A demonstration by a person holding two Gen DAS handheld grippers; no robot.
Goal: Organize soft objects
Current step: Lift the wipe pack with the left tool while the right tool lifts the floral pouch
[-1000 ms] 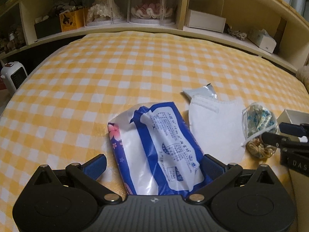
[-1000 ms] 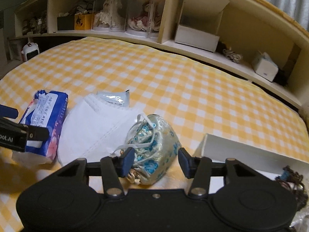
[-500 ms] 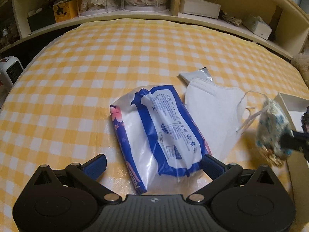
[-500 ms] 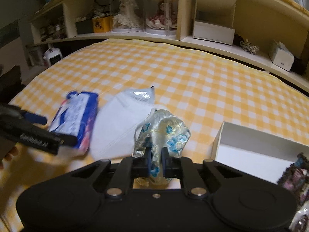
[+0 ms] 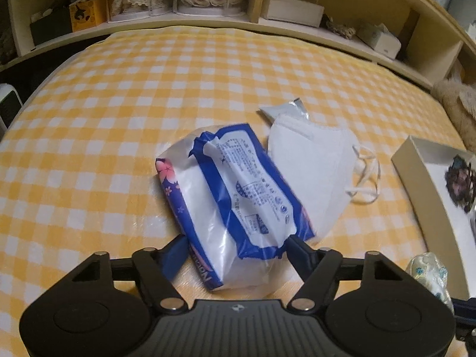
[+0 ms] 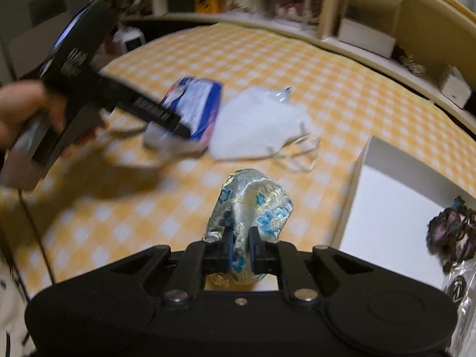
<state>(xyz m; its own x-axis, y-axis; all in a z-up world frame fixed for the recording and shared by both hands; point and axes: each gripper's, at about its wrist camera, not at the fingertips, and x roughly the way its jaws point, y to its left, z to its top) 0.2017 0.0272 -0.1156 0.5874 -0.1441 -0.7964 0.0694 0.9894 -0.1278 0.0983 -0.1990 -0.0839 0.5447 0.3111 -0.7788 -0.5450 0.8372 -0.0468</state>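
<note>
On the yellow-and-white checked bedspread [image 5: 125,113] lay a blue-and-white tissue pack [image 5: 235,196], its near end sitting between the fingers of the left gripper [image 5: 238,251]. Those jaws were closing around the pack; the blue pads looked right up against its sides, though whether they were already pressing could not be told from the left wrist view. Just beside the pack, on its right, rested a white face mask [image 5: 315,160] with its ear loops trailing toward a white box [image 5: 416,178], and a small clear wrapper [image 5: 282,108] poked out from behind the mask's far edge. The box stood near the right side of the bedspread, and a dark frilly item [image 6: 452,229] lay inside it. From the right wrist view, the right gripper [image 6: 240,248] had its jaws pinched nearly together on a silky flowered pouch [image 6: 253,202], which hung clear of the bedspread just left of the box wall. The same pouch showed at the lower right corner of the left wrist view [image 5: 430,276]. That right view was blurred, but a hand [image 6: 26,110] could be seen gripping the handle of the left tool over the pack. Behind the bed ran wooden shelves [image 5: 351,3] holding boxes and dolls in clear cases.
</note>
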